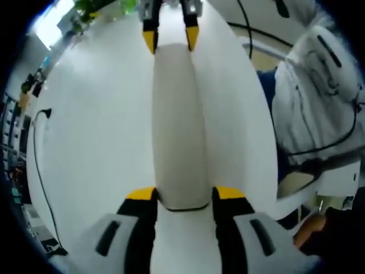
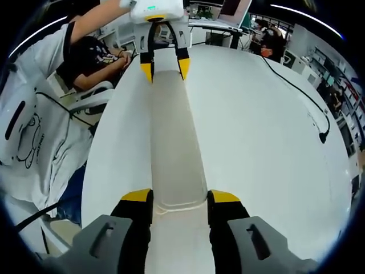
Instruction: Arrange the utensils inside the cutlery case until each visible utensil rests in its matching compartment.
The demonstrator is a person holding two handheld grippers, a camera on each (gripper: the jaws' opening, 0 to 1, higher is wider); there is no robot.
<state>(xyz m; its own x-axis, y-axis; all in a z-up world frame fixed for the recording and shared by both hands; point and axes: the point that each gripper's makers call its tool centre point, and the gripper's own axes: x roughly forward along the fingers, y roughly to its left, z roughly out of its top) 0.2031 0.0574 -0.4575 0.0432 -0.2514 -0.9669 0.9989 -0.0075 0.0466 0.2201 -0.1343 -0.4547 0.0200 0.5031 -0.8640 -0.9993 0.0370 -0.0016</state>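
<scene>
My left fingers (image 1: 185,200) are clamped on one short end of the long, narrow cutlery case (image 1: 179,131), a yellow-tipped pad pressed against each side of its rounded end. My right fingers (image 2: 179,204) grip the opposite end of the same case (image 2: 175,137) in the same way, so I hold it between both hands, lengthwise, over the white counter (image 1: 97,131). From the left gripper view the right fingers (image 1: 171,39) show at the far end, tips touching the case; from the right gripper view the left fingers (image 2: 165,68) do likewise. I cannot tell whether the case rests on the counter or hangs just above it. A black cable (image 2: 296,91) trails across the counter well apart from the case. A person in a white printed shirt (image 2: 34,131) stands beside the counter's edge.
</scene>
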